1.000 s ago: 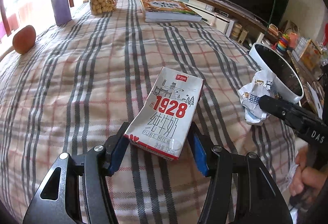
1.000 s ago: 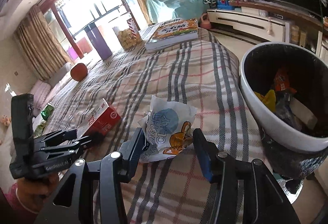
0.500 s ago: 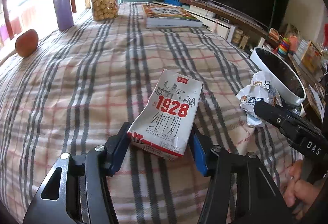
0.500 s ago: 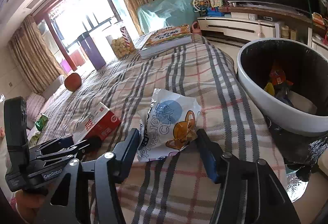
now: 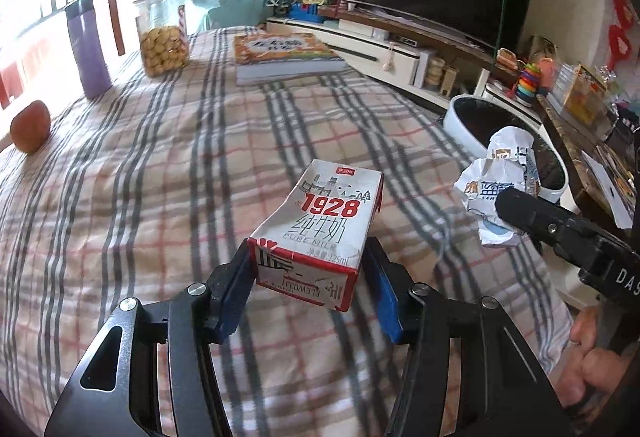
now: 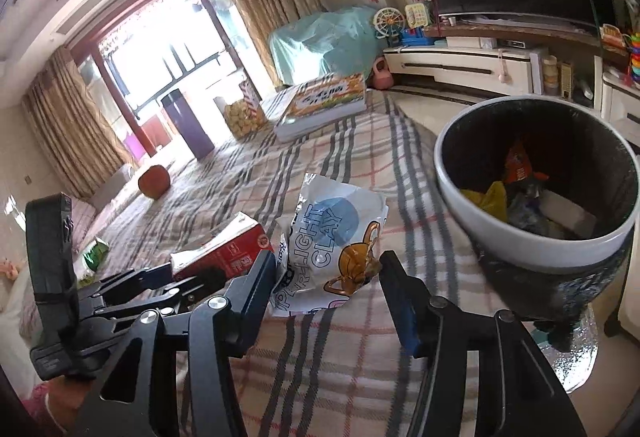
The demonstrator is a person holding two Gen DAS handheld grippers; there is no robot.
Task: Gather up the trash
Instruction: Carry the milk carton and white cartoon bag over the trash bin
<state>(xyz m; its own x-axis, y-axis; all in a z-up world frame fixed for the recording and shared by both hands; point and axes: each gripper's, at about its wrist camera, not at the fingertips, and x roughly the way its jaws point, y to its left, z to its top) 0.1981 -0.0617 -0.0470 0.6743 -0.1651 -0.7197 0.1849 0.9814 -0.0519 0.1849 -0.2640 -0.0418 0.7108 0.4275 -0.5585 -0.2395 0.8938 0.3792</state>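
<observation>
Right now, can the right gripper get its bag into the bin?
Probably yes. The right gripper holds the bag, and the open bin stands just to its side, with nothing between them.

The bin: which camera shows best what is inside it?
The right wrist view: it looks down into the bin, showing yellow and orange wrappers on its dark liner. The left wrist view shows only part of its white rim, with the wrapper in front.
</observation>
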